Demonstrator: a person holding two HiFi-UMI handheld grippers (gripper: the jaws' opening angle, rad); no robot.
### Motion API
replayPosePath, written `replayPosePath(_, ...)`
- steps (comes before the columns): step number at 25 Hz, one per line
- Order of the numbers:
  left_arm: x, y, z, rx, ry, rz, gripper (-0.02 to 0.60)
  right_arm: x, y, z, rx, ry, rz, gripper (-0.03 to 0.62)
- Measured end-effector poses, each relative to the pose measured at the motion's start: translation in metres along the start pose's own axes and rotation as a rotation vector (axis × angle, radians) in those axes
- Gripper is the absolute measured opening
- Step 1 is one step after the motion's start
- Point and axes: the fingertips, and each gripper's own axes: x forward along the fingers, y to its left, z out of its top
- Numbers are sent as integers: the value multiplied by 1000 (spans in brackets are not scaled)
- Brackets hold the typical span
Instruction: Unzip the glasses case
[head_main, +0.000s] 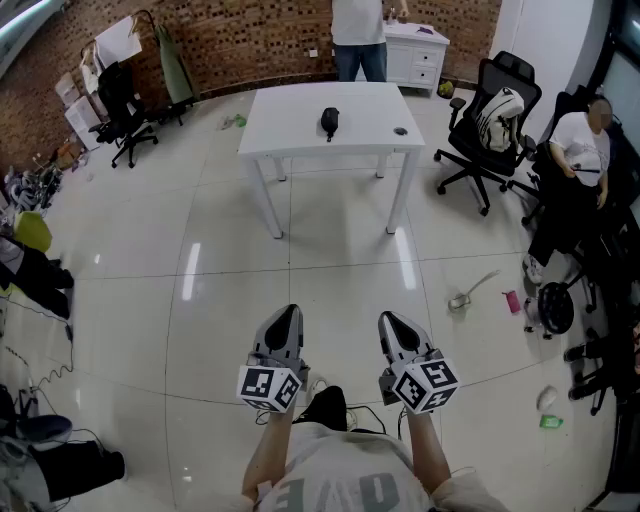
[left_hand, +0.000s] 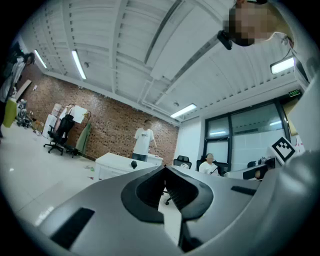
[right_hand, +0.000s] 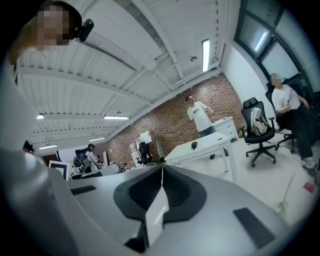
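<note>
Far across the glossy tiled floor (head_main: 200, 290), the glasses case (head_main: 329, 122) lies near the middle of a white worktop (head_main: 290, 125). It is a small, dark, rounded shape, and its zip is too distant to make out. A tiny round dark object (head_main: 400, 131) sits apart from it, toward the worktop's right edge.

Behind the worktop a person in a white top (head_main: 358, 30) stands beside a white cabinet (head_main: 420, 55) with drawer fronts, against a brick wall (head_main: 250, 40). To the right, a black office chair (head_main: 480, 150) carries a white backpack (head_main: 503, 110), and a seated person (head_main: 580, 150) occupies another chair beyond it. A pink item (head_main: 512, 301) and a green item (head_main: 551, 422) lie scattered on the floor at right.

Nearest the camera, the wearer holds both tools side by side above the floor, well short of the worktop and pointing roughly level toward it. The left gripper (head_main: 290, 312) has its fingers (left_hand: 145, 192) pressed together at the tips with nothing between them. The right gripper (head_main: 392, 320) has its fingers (right_hand: 145, 190) closed tight and is empty too. Each carries a marker cube (head_main: 268, 387) at its base.

In both gripper views the case shows only as a dark speck on the distant worktop, beyond the fingertips.
</note>
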Motion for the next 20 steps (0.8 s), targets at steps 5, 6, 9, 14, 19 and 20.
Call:
replayPosePath(5,60,48,-10,13,10,17,3,68,-29,-4,-3,17,10,2)
replayPosePath(6,81,62,-13,10,8,21,4,91,-39,-2,0,15,13,2)
replayPosePath(9,152,113,-15,-10,7,36,3,168,-67,17,-6,9,29,2)
replayPosePath(14,291,194,17,-21,3,22,3,307,-114,76,-35,-5,-3,2)
replayPosePath(19,406,246,39,-14,20,-20,3,418,-156,110,-56,-5,-21,2)
replayPosePath(20,426,253,37,-9,33,-27,3,437,-165,113,-59,7,-20,2)
